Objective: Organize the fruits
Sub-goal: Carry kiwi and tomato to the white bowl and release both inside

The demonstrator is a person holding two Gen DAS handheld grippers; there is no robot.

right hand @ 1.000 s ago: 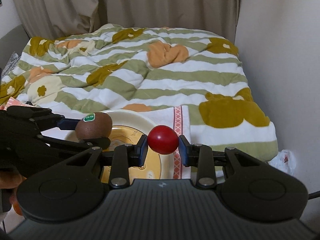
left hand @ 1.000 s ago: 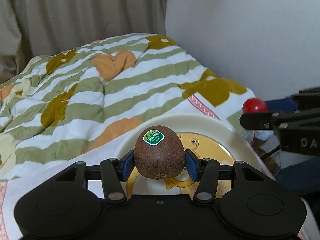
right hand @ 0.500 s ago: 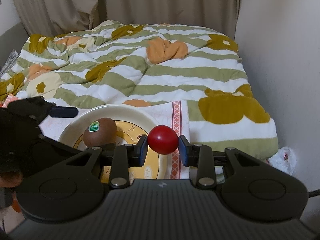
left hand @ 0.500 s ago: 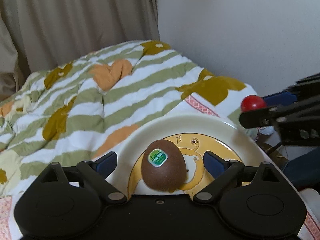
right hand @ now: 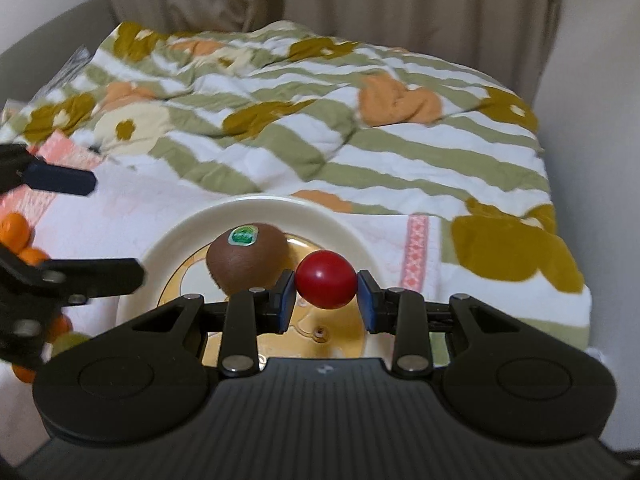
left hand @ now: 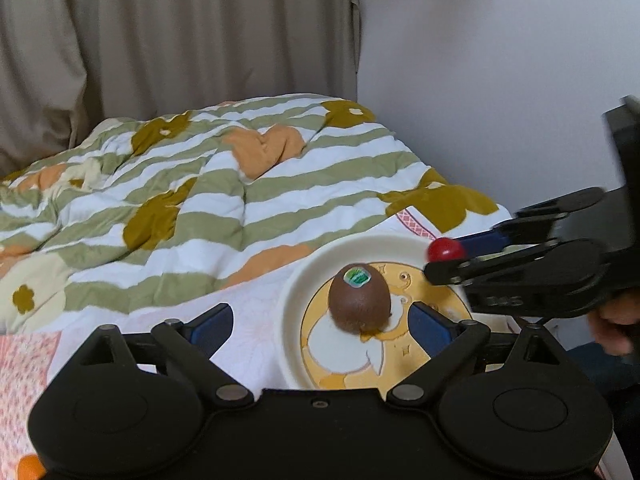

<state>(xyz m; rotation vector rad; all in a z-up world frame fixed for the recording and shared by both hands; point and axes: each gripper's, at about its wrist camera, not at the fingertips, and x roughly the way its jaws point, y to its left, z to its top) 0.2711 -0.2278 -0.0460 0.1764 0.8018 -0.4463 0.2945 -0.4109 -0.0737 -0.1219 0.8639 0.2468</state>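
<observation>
A brown kiwi (left hand: 359, 301) with a green sticker lies on the cream plate (left hand: 296, 300) with a yellow picture. My left gripper (left hand: 320, 326) is open and empty, pulled back to the left of the kiwi. My right gripper (right hand: 326, 294) is shut on a small red tomato (right hand: 326, 279) and holds it over the plate (right hand: 180, 240), just right of the kiwi (right hand: 247, 258). The left wrist view shows the tomato (left hand: 445, 249) above the plate's far right rim.
The plate rests on a pink-patterned cloth (right hand: 132, 208) on a bed with a striped flowered quilt (right hand: 320, 128). Several oranges (right hand: 16, 236) lie at the left. A wall (left hand: 500, 80) stands on the right, curtains (left hand: 180, 32) behind.
My left gripper opened, left the kiwi on the plate and drew back to the left. My right gripper moved in over the plate with the tomato.
</observation>
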